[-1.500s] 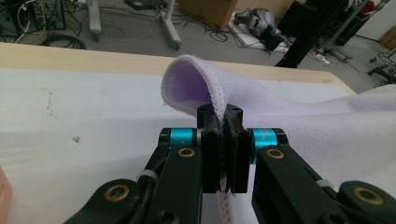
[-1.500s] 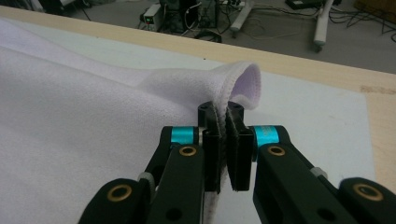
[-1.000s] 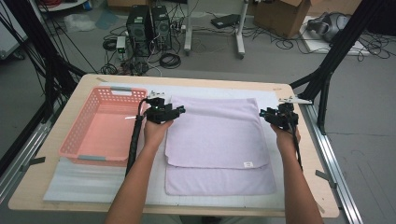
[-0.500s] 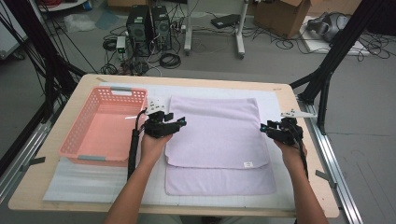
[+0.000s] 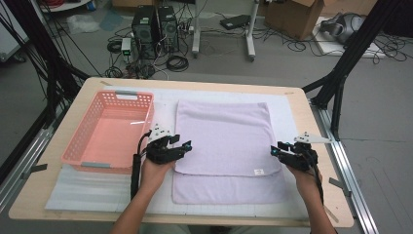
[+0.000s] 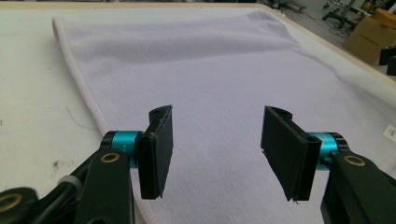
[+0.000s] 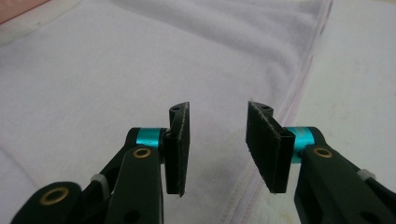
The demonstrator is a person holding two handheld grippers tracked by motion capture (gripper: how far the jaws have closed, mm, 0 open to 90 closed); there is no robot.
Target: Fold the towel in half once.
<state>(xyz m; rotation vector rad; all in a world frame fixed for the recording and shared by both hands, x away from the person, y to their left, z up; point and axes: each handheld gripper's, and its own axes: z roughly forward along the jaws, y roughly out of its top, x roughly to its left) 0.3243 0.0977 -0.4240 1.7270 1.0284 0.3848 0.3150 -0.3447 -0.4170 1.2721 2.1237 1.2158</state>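
Black claw (image 6: 212, 154), teal collars, brass screws

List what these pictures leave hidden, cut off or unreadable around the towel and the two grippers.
- Towel label, high view: too small to read.
- Lower towel layer, high view: mostly covered by the folded top layer.
- Basket near wall, high view: partly behind the left gripper.
- Towel's near edge, left gripper view: cut off by the frame's bottom.

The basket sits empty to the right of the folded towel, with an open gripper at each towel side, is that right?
Not quite: the basket sits left of the towel, as the high view shows. It is empty, and the open left gripper and right gripper flank the towel.
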